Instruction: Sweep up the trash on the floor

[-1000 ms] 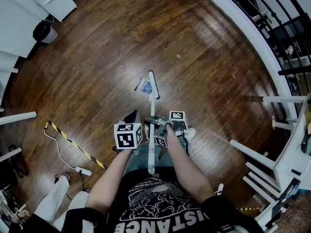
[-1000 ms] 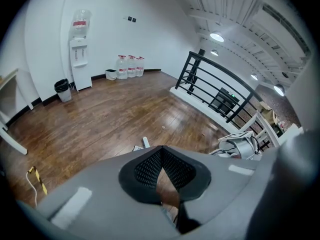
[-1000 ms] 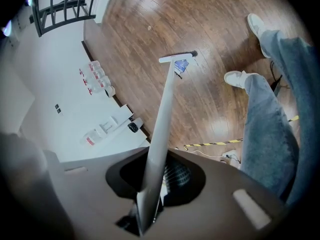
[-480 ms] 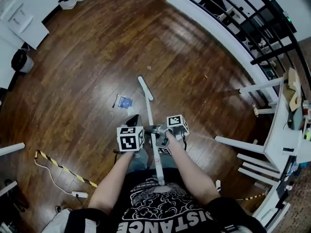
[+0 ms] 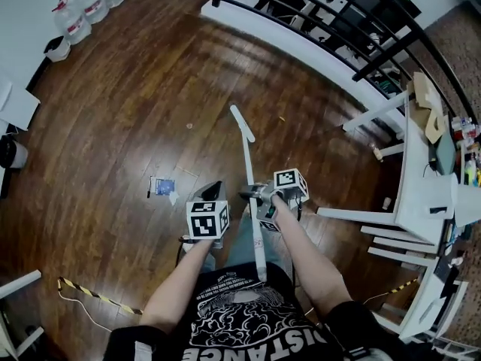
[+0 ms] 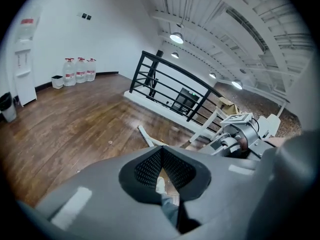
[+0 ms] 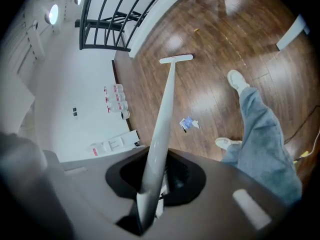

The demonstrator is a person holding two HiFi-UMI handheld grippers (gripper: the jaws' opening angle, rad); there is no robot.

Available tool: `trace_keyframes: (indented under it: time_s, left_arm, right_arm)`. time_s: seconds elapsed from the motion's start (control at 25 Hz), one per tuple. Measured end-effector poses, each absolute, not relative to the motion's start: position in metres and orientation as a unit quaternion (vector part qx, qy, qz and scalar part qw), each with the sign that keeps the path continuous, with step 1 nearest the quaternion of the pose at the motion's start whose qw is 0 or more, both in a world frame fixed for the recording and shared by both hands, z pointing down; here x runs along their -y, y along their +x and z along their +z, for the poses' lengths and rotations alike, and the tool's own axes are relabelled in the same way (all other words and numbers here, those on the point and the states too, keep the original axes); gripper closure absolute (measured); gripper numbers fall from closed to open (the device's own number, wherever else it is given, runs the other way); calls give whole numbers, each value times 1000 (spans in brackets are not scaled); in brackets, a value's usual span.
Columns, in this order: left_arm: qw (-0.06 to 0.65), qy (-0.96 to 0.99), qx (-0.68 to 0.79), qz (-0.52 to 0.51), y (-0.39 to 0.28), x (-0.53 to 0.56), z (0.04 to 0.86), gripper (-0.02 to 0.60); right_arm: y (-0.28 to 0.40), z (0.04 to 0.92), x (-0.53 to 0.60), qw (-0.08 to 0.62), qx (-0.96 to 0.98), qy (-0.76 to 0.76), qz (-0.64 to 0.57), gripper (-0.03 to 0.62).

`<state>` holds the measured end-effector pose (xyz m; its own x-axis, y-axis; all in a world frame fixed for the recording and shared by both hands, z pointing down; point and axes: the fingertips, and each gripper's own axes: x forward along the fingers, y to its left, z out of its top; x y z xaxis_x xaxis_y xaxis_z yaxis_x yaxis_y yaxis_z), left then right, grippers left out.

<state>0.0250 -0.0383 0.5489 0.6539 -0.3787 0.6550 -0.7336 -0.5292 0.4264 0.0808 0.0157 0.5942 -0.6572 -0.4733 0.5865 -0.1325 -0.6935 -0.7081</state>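
A white broom (image 5: 250, 179) points away from me across the wooden floor, and its head (image 5: 242, 122) sits ahead of my feet. My right gripper (image 5: 264, 198) is shut on the broom's handle (image 7: 159, 134), which runs up between the jaws to the head (image 7: 176, 59). My left gripper (image 5: 210, 192) hangs to the handle's left, jaws shut with nothing between them (image 6: 161, 155). A blue wrapper (image 5: 164, 186) lies on the floor left of the broom and shows again (image 7: 188, 123) beside my leg. Small scraps (image 5: 189, 125) lie farther out.
A black railing (image 5: 338, 21) on a white kerb runs along the far right. White tables and chairs (image 5: 421, 194) crowd the right side. Water jugs (image 5: 83, 2) stand by the far left wall, a bin (image 5: 9, 153) at the left, striped tape (image 5: 98, 295) near my feet.
The view has swung to the right. The broom head has moved right and away from the blue wrapper, which now lies well to its left. Both grippers stay as they were.
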Motion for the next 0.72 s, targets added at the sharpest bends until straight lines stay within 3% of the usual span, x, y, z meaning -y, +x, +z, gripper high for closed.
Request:
trace_keyframes:
  time_s: [0.72]
  left_arm:
    - [365, 825, 311, 300, 325, 129, 580, 577]
  right_arm:
    - [439, 679, 66, 78, -318, -450, -831, 539]
